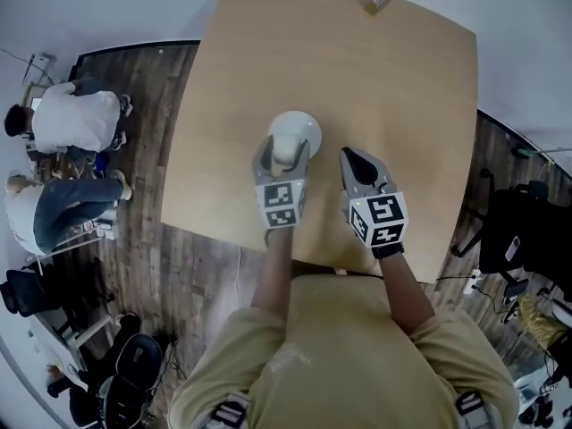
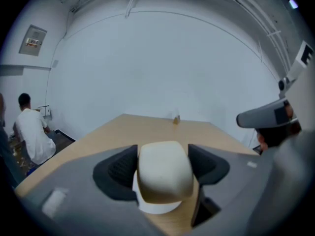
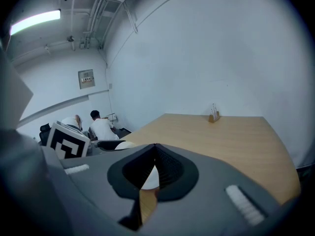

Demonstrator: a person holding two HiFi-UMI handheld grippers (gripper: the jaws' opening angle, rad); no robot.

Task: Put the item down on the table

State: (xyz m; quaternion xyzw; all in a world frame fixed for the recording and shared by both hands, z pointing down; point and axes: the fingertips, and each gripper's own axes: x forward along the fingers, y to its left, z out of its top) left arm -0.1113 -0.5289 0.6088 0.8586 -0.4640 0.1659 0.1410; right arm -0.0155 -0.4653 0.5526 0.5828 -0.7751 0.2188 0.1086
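Observation:
A cream rounded item [image 1: 286, 153] sits between the jaws of my left gripper [image 1: 288, 148], which is shut on it. In the left gripper view the cream item [image 2: 165, 170] fills the gap between the black pads [image 2: 119, 171], right above a white round plate [image 2: 158, 208]. That plate [image 1: 300, 127] lies near the middle of the wooden table [image 1: 375, 88]; whether the item touches it I cannot tell. My right gripper [image 1: 349, 155] hovers just to the right, shut with nothing in it. Its closed jaws meet in the right gripper view [image 3: 155, 157].
A small wooden holder [image 1: 375, 3] stands at the table's far edge, also visible as the holder [image 3: 213, 116]. Seated people [image 1: 67, 119] and chairs occupy the floor to the left. Dark equipment [image 1: 523, 231] stands at the right. White walls surround the table.

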